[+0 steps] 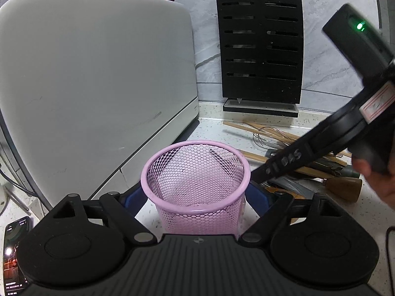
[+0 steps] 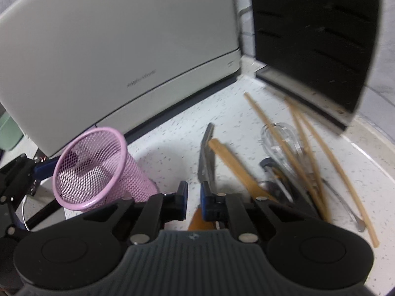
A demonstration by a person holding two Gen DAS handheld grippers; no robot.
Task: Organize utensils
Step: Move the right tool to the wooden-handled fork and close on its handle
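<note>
A pink mesh cup [image 1: 196, 185] stands on the speckled counter, held between the blue pads of my left gripper [image 1: 197, 197], which is shut on it. The cup also shows in the right wrist view [image 2: 98, 170], empty. My right gripper [image 2: 193, 201] hangs just above a pile of utensils, its jaws nearly closed with a narrow gap and nothing clamped; a brown wooden handle [image 2: 197, 219] lies below it. The pile holds a knife [image 2: 207, 157], a wooden spatula [image 2: 234, 165], chopsticks [image 2: 321, 157] and a wire whisk [image 2: 279, 138]. The right gripper's body [image 1: 333, 135] crosses the left wrist view.
A large white appliance [image 1: 93, 86] stands behind the cup on the left. A black slotted knife rack [image 1: 259, 46] stands against the tiled wall at the back right. A phone [image 1: 14, 254] lies at the lower left.
</note>
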